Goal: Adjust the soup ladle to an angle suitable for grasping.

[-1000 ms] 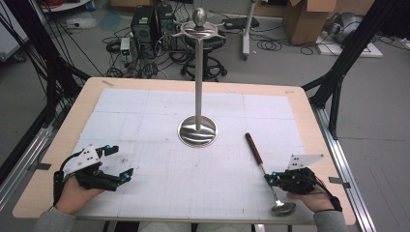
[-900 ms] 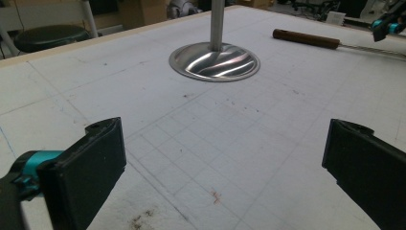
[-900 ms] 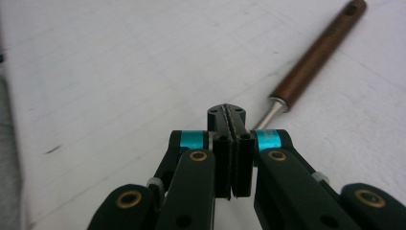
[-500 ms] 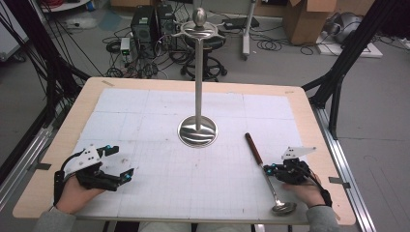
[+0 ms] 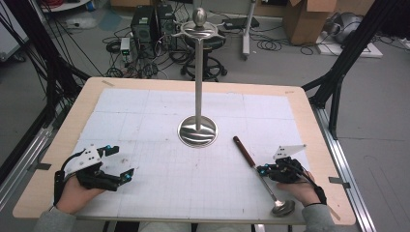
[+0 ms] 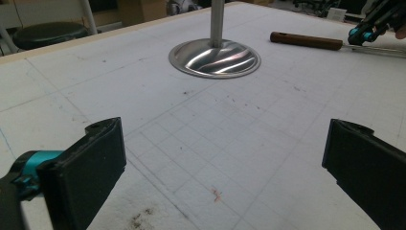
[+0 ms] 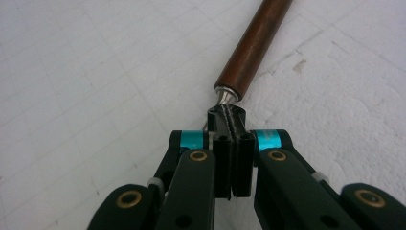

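My right gripper [image 7: 231,125] is clamped tight, seemingly on the wooden-handled steel ladle [image 5: 251,159]'s thin shaft, lying right of the chrome stand [image 5: 197,130]. Shaft's slick, so lifting could let it swivel or slip.

I see the stand [image 5: 197,130] on the mat [image 5: 145,116] at the table's [image 5: 87,96] middle, my left gripper [image 5: 123,169] near the front left corner, my right gripper [image 5: 261,170] front right, touching the ladle [image 5: 256,169], which lies slantwise between stand and front edge, bowl nearest me
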`<state>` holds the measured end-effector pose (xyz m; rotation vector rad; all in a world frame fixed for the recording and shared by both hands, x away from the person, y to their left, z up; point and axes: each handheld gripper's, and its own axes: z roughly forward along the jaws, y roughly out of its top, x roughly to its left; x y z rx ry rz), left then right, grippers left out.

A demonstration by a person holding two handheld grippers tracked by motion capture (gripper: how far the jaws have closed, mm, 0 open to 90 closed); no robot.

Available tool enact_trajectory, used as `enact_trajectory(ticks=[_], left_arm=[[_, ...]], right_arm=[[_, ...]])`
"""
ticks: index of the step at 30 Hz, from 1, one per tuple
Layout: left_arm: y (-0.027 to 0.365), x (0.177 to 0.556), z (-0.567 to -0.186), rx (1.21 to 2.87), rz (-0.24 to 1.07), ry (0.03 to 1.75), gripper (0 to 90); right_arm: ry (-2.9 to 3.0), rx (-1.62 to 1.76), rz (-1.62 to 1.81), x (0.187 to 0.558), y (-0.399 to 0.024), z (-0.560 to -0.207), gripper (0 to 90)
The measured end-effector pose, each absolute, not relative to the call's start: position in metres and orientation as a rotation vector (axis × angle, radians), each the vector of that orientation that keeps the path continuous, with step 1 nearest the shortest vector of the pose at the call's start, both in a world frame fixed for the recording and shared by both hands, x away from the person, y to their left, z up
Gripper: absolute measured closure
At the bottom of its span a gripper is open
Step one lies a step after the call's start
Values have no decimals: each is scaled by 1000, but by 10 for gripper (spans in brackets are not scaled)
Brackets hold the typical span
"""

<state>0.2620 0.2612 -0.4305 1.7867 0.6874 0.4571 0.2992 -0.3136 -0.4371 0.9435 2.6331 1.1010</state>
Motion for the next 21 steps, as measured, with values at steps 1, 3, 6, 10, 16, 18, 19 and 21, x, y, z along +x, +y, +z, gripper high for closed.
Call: enact_trajectory(ticks=[1, 3, 6, 10, 16, 18, 19, 21], left_arm=[[261, 262, -431, 1788, 457, 687, 17], [261, 262, -431, 1789, 457, 687, 17], [261, 262, -431, 1790, 456, 689, 17], [261, 262, -431, 1789, 456, 689, 17], [261, 262, -431, 1792, 452, 688, 17], [261, 262, -431, 1792, 452, 687, 17], [261, 262, -431, 1791, 455, 688, 17], [261, 262, -431, 1793, 452, 686, 17]], right_arm=[[2636, 944, 1096, 300, -312, -437, 899], [2644, 937, 1081, 301, -310, -436, 899], [2657, 943, 1066, 303, -306, -435, 899], [2663, 958, 1045, 306, -303, -435, 899], [2667, 1003, 1030, 308, -301, -434, 899], [2659, 1000, 1032, 309, -302, -434, 899], [2658, 1004, 1034, 309, -301, -434, 899], [2659, 1005, 1033, 309, -301, -434, 899]])
